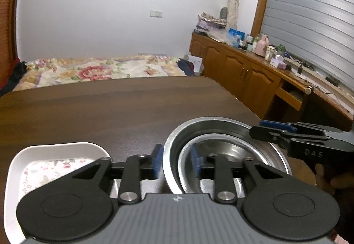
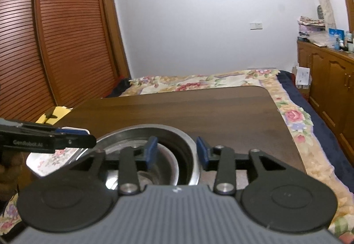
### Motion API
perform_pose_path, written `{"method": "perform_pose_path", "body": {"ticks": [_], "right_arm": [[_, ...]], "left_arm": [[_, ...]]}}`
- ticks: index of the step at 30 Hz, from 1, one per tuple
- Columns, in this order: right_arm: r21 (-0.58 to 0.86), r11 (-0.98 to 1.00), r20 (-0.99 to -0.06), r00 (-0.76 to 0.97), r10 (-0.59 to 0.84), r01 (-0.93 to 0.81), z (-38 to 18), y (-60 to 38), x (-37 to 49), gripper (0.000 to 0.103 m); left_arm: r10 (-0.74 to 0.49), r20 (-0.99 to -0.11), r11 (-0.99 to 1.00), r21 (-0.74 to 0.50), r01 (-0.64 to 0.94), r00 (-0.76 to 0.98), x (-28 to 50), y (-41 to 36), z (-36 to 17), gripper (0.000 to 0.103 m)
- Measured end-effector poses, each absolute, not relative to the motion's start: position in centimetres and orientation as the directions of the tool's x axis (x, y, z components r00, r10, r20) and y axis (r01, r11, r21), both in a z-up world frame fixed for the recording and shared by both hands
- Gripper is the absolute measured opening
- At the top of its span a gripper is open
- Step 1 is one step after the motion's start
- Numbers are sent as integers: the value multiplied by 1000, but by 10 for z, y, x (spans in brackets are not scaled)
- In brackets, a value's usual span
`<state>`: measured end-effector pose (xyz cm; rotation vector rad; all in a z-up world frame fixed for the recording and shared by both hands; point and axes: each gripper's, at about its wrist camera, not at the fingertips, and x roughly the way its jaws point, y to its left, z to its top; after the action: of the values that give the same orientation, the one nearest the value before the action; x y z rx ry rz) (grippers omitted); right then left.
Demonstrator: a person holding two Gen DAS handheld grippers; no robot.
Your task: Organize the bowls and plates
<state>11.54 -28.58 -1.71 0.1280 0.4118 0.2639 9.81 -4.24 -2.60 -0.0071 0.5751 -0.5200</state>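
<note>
A large steel bowl (image 1: pixel 221 123) stands on the dark wooden table (image 1: pixel 110 106) with a smaller steel bowl (image 1: pixel 227 151) nested inside it. My left gripper (image 1: pixel 177 163) straddles the near-left rims of both bowls. One blue pad is outside the large bowl and the other, blurred, is inside the small one. My right gripper (image 2: pixel 177 152) is open around the large bowl's (image 2: pixel 154 128) right rim, with dark space left beside its inner pad. To the left lies a white floral plate (image 1: pixel 55 151). Each gripper also shows in the other's view, the right gripper (image 1: pixel 256 130) and the left gripper (image 2: pixel 88 137).
A bed with a floral cover (image 2: pixel 199 82) lies beyond the table's far edge (image 2: pixel 177 91). Wooden cabinets with clutter on top (image 1: pixel 243 66) line the right side. A louvered wooden door (image 2: pixel 55 44) is at the left. A person's hand (image 1: pixel 327 179) holds the right gripper.
</note>
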Motion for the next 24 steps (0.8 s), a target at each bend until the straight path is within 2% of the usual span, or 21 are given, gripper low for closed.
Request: {"method": "perform_pose_path", "body": {"ticks": [5, 12, 24], "right_arm": [[158, 971, -363, 903, 228, -181, -27, -283, 112, 47], [189, 970, -367, 905, 214, -153, -38, -281, 112, 58], [212, 964, -360, 904, 229, -160, -43, -277, 110, 59]], "left_arm": [[-440, -495, 889, -123, 441, 749, 93, -43, -34, 50], [-433, -494, 892, -112, 438, 754, 88, -48, -41, 50], [-428, -513, 888, -85, 451, 744, 91, -56, -44, 50]]}}
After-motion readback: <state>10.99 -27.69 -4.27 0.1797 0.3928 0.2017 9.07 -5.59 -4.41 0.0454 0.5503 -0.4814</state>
